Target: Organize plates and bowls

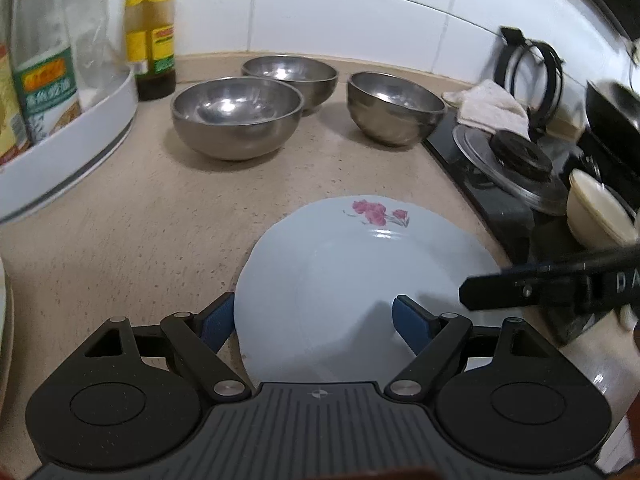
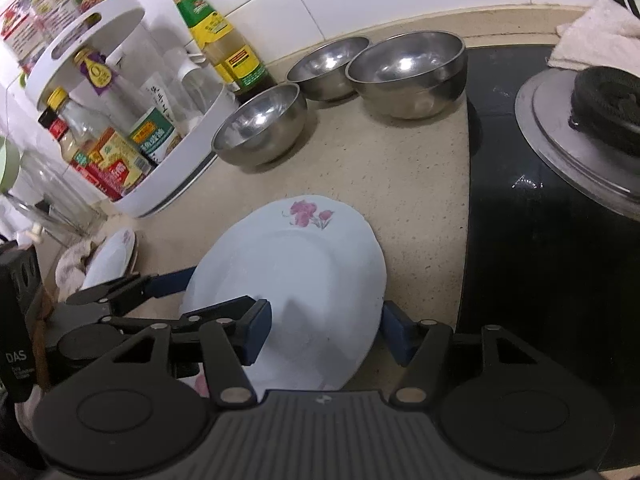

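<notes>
A white plate with a pink flower print [image 1: 360, 272] lies on the beige counter; it also shows in the right wrist view [image 2: 296, 280]. My left gripper [image 1: 312, 320] is open with its jaws either side of the plate's left rim. My right gripper [image 2: 324, 328] is open with its jaws either side of the plate's right rim. Three steel bowls [image 1: 236, 116] [image 1: 290, 78] [image 1: 394, 106] stand upright at the back of the counter. Another flowered plate [image 2: 112, 258] leans at the left in the right wrist view.
A white two-tier rack of bottles and jars [image 2: 120, 120] stands at the left. A sauce bottle [image 1: 150, 32] stands by the wall. A black stove [image 2: 540, 200] with a steel lid [image 2: 580, 136] and a cloth [image 1: 492, 108] lies to the right.
</notes>
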Motion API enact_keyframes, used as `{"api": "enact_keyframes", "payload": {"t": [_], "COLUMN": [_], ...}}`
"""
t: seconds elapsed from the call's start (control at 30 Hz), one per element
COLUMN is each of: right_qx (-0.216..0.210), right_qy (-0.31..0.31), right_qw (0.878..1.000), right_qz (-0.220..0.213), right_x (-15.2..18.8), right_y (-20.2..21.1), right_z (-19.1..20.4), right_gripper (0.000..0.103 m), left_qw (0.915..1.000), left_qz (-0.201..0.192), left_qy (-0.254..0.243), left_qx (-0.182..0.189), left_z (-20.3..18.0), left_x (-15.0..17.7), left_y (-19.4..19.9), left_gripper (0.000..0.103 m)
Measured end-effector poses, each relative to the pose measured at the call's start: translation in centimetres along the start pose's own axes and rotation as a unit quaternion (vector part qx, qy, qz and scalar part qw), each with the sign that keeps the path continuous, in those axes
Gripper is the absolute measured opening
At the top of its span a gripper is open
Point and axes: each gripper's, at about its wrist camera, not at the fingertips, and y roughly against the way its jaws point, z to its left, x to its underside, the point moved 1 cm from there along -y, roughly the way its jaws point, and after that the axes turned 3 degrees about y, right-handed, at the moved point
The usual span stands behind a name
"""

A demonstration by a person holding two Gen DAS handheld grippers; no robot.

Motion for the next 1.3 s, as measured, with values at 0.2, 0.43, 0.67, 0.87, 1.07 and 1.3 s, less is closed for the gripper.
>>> {"api": "enact_keyframes", "payload": {"t": [0.2,0.43,0.67,0.87,1.07,1.3], "right_qx": [-0.017,-0.024,-0.022,-0.019,-0.036,-0.031], "right_qy": [-0.02,-0.02,-0.002,0.0,-0.003,0.025], "right_qw": [1.0,1.0,1.0,1.0,0.999,0.999], "right_qz": [0.001,-0.003,-0.004,0.004,0.005,0.013], "right_x": [-0.4,-1.4,-2.6,-2.7,-2.4,-1.8], "right_y": [-0.3,-0.8,-1.7,-2.7,-2.1,-1.8], "right_z": [-0.2,0.2,1.2,1.1,0.1,0.9], "right_gripper": [0.058,0.058,0.058,0.058,0.058,0.058], "left_qw": [0.9997,0.9989,0.9983,0.9983,0.9996,0.9997], "left_qz": [0.001,-0.008,-0.024,-0.013,-0.021,-0.019], "left_qy": [0.026,0.045,0.049,0.053,0.011,0.0], "left_qx": [0.001,-0.01,-0.021,-0.02,-0.018,-0.018], "left_z": [0.4,1.1,1.6,2.2,2.0,1.4], "left_x": [-0.2,-0.6,-1.3,-0.5,0.7,1.3], "left_y": [0.4,0.8,1.3,0.7,1.2,1.4], "left_gripper": [0.086,0.086,0.085,0.083,0.083,0.088]}}
